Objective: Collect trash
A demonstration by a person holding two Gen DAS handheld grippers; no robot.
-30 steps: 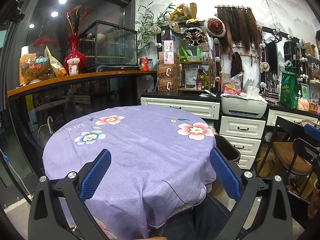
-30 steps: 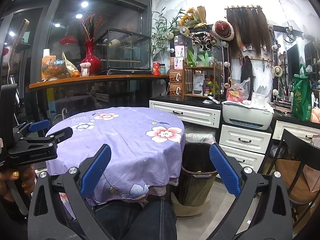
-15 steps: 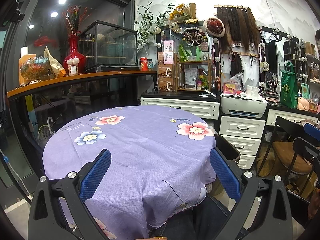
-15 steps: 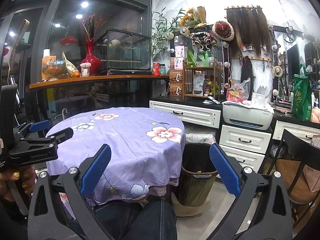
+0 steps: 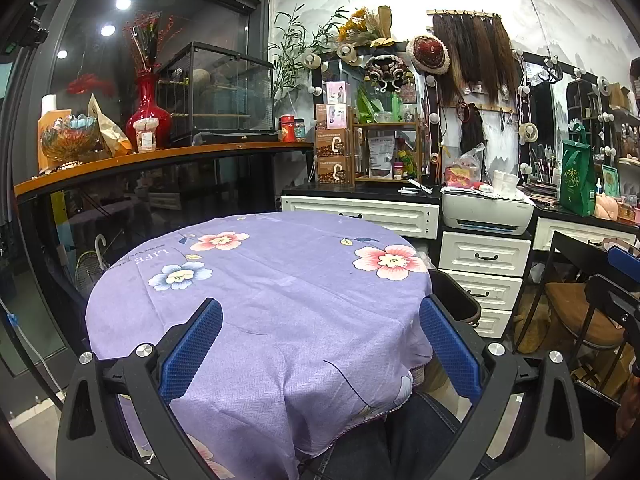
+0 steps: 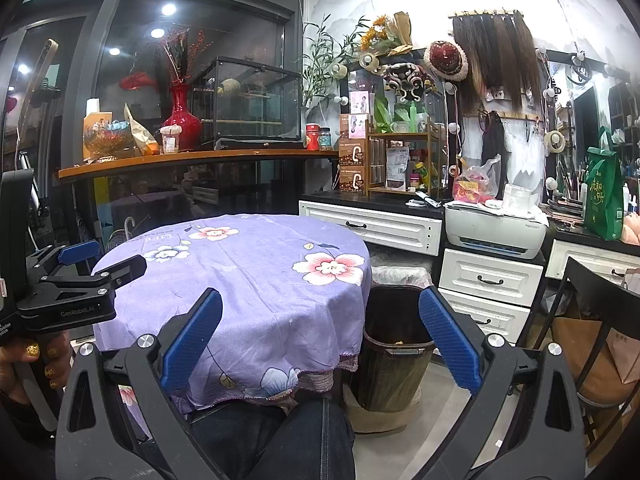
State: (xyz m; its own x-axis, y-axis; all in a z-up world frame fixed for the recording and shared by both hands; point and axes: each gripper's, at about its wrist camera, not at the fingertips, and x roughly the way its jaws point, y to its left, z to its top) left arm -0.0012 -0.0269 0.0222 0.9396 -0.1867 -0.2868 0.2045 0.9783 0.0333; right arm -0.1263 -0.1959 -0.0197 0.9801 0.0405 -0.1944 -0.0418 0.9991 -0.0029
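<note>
A round table under a purple flowered cloth (image 5: 280, 292) fills the left wrist view; it also shows in the right wrist view (image 6: 248, 276). No loose trash shows on the cloth. A dark brown waste bin (image 6: 396, 344) stands on the floor right of the table, with a little yellowish litter inside; its rim shows in the left wrist view (image 5: 456, 300). My left gripper (image 5: 318, 320) is open and empty over the table's near edge. My right gripper (image 6: 320, 312) is open and empty, held back from the table toward the bin. The left gripper also shows at the left of the right wrist view (image 6: 104, 260).
White drawers (image 6: 488, 276) and a printer (image 6: 496, 228) stand behind the bin. A chair (image 5: 580, 308) stands at the right. A wooden shelf with a red vase (image 5: 148, 120) and a glass case runs behind the table. The person's legs (image 6: 304, 440) are below the table's edge.
</note>
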